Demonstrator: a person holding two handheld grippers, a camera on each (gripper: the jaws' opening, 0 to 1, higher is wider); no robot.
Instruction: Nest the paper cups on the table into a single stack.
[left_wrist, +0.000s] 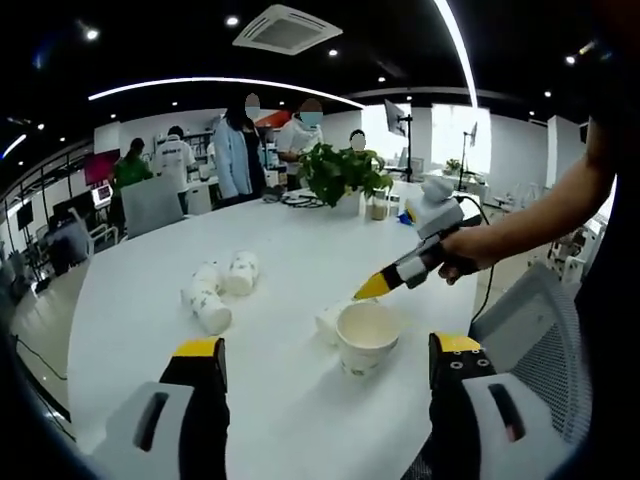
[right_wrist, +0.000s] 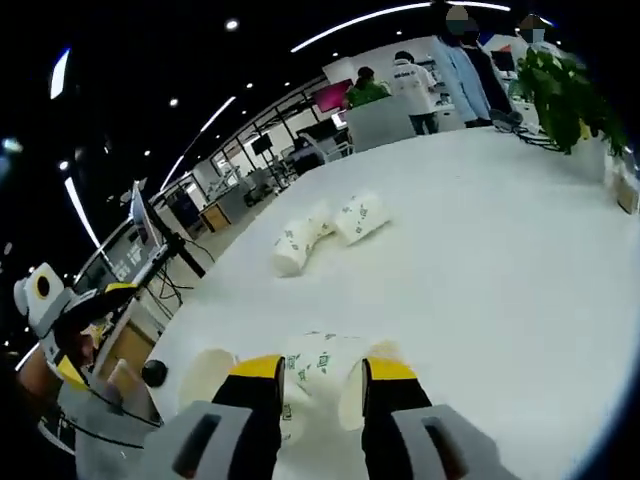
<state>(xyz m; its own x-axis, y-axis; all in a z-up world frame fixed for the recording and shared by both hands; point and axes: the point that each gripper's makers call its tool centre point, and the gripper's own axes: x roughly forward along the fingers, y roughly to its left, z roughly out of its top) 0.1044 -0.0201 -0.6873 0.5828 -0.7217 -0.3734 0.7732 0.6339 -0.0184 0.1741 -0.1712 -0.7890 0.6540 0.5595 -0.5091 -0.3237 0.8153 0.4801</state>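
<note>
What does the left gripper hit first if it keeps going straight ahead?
Probably the upright paper cup standing just ahead between the left gripper jaws' line, slightly right of centre. Depth is hard to judge; the right gripper tip hovers just behind it.

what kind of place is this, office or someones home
Most likely an open-plan office or lab, not a home. A large white table holds paper cups, a ceiling air vent and strip lights run overhead, and desks with monitors stand in the background.
</note>
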